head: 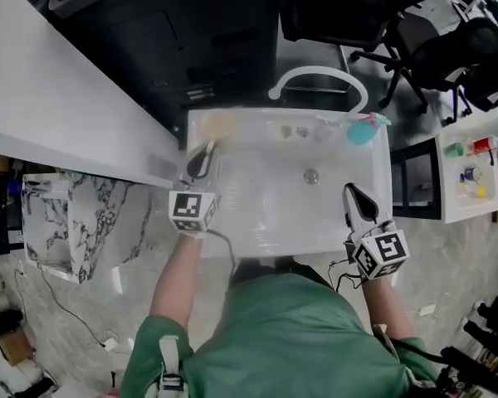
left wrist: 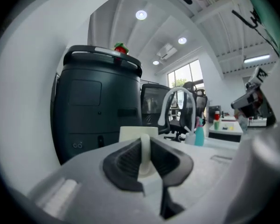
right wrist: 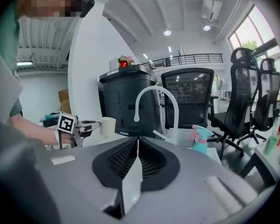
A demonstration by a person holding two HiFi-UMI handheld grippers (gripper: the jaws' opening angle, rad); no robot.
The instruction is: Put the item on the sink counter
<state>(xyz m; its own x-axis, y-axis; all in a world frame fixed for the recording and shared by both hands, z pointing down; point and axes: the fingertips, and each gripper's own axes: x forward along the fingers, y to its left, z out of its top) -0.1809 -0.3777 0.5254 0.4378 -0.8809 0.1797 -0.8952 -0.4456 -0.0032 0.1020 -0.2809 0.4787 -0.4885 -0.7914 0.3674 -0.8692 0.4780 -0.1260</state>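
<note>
A cream mug (head: 220, 125) is at the back left corner of the white sink counter (head: 201, 131); I cannot tell whether it rests on it. My left gripper (head: 204, 157) is shut on the mug's handle. In the left gripper view the white handle (left wrist: 145, 148) stands between the dark pads and the mug body (left wrist: 130, 133) shows just beyond them. My right gripper (head: 354, 197) hovers over the sink's front right rim, shut with nothing in it; its pads (right wrist: 149, 160) meet. The right gripper view shows the mug (right wrist: 107, 126) held out at the left.
A white faucet (head: 319, 77) arches over the basin (head: 257, 214). A teal spray bottle (head: 363, 129) stands at the back right corner. A black bin (head: 191, 31) and office chairs (head: 415, 23) lie behind the sink. A small white table (head: 473, 172) with bottles is at the right.
</note>
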